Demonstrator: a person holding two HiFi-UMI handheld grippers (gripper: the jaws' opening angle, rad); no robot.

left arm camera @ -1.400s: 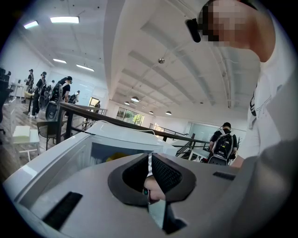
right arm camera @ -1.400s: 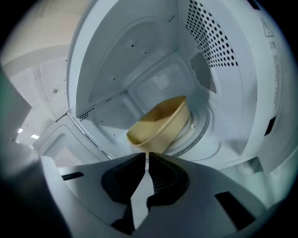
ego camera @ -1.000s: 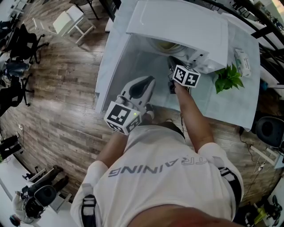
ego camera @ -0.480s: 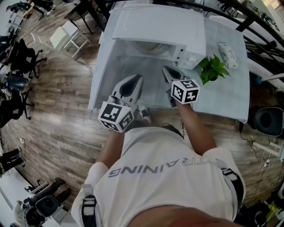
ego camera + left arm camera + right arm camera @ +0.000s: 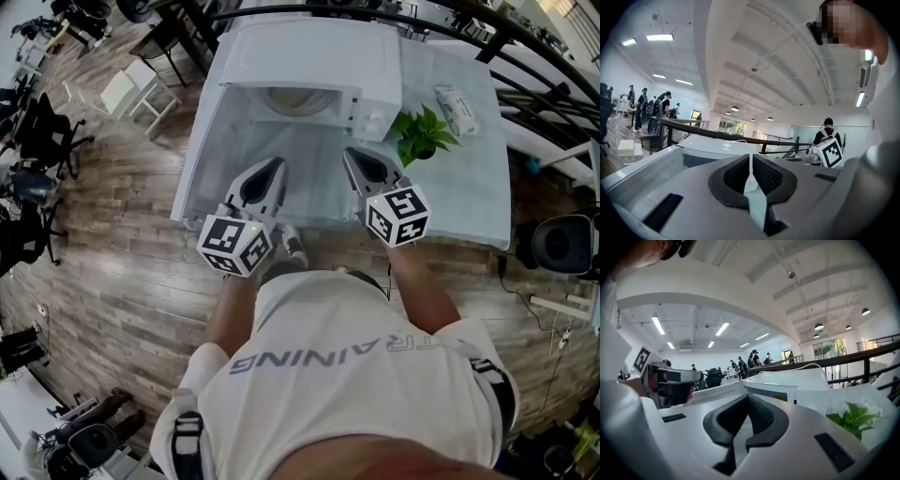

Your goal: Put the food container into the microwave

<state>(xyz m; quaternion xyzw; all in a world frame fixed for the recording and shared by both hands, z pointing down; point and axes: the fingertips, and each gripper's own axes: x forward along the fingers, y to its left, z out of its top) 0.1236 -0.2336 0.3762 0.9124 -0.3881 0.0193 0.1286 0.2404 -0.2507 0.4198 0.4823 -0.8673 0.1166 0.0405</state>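
The white microwave (image 5: 314, 52) stands at the table's far side with its door (image 5: 195, 155) swung open to the left. Inside its cavity lies a pale round shape (image 5: 298, 101); I cannot tell whether it is the food container or the turntable. My left gripper (image 5: 272, 164) and right gripper (image 5: 352, 154) hover side by side over the table in front of the opening. Each is shut with nothing between its jaws. The left gripper (image 5: 750, 161) and the right gripper (image 5: 747, 401) both point upward at the ceiling. The microwave's top (image 5: 787, 383) shows beyond the right one.
A small green plant (image 5: 419, 131) stands just right of the microwave and appears as the plant (image 5: 855, 420) in the right gripper view. A white packet (image 5: 457, 110) lies behind it. The pale table (image 5: 469, 192) ends at wooden floor on the left. Black railings run behind the table.
Both grippers have drawn back from the microwave toward me. The right one was at the cavity's mouth a second ago and now hangs clear of it.
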